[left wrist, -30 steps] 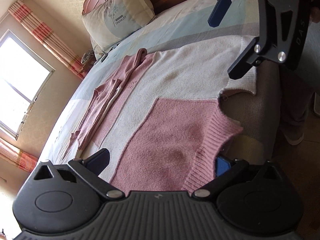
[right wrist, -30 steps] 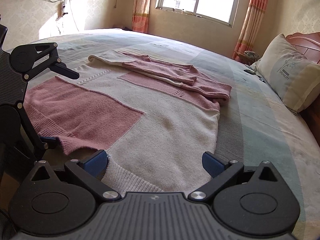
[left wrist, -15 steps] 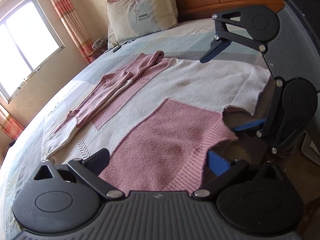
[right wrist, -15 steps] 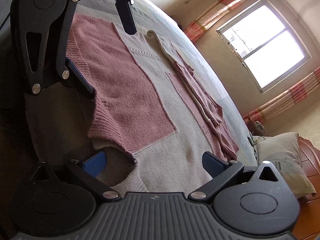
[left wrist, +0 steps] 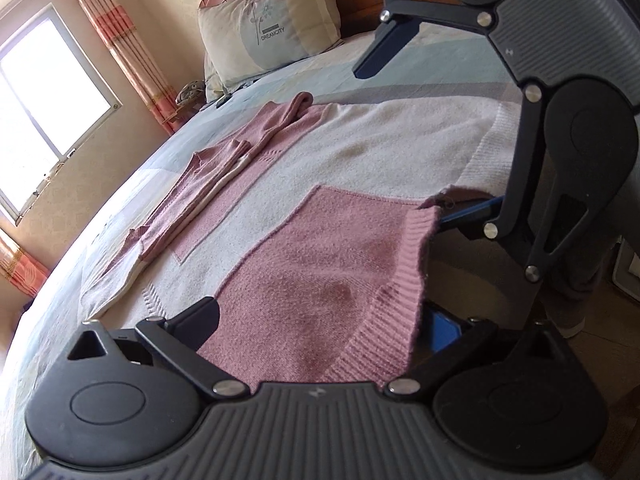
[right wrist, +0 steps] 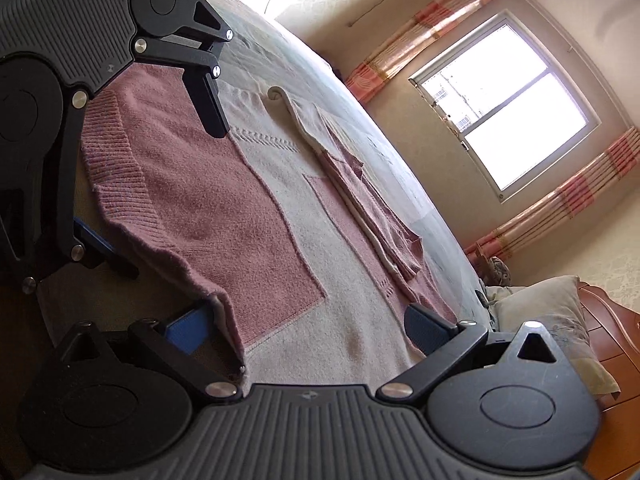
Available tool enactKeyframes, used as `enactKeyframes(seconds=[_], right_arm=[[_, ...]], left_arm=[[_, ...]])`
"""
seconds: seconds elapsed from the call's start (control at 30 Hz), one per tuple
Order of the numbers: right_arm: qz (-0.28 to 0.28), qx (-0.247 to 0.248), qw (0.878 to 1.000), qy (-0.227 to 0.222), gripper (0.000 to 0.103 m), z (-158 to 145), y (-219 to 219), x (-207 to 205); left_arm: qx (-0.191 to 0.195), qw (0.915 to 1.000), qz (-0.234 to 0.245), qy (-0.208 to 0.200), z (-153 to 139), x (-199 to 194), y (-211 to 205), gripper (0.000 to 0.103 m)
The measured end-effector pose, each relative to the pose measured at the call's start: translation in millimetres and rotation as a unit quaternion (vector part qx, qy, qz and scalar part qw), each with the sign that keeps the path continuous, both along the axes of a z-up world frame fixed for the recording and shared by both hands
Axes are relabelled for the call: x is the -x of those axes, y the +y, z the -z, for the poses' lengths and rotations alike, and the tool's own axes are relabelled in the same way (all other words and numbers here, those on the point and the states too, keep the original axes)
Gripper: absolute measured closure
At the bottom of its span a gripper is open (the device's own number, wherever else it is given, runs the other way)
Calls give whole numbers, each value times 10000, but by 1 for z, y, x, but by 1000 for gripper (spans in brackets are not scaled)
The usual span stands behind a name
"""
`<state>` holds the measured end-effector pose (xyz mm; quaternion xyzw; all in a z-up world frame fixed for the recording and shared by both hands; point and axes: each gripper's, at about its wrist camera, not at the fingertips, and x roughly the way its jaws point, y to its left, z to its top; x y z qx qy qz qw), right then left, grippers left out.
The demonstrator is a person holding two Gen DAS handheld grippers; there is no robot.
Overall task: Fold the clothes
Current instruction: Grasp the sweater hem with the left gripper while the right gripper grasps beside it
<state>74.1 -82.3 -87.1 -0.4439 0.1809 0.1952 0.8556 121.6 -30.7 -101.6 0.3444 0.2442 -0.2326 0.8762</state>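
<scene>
Both hand-held grippers — left [left wrist: 320,324], right [right wrist: 308,324] — gape astride the sweater [left wrist: 360,184] hem, lower pads half-hidden.

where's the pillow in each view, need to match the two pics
Left wrist view: the pillow stands at top centre, against the wooden headboard, beyond the sweater.
Right wrist view: the pillow lies at lower right, partly hidden behind the right tool's own body.
Shared landmark: the window with striped curtains, far left in the left view, upper right in the right view.
</scene>
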Motion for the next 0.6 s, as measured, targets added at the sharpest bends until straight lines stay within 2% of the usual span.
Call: enactKeyframes(seconds=[0.23, 0.4, 0.53, 0.6], right_arm=[[-174, -58, 9995, 238, 0, 6, -1, 3], [-267, 39, 9996, -89, 0, 21, 22, -8], [-98, 7, 9991, -405, 0, 22, 27, -16], [-14, -141, 9984, -540, 0, 17, 24, -15]], left_arm=[[51, 9993, -154, -326, -15, -8, 1, 1], [-20, 9996, -107, -242, -13, -3, 5, 1], [-443, 9986, -135, -250, 2, 8, 11, 1], [-526, 9979, -195, -316, 6, 9, 12, 1]])
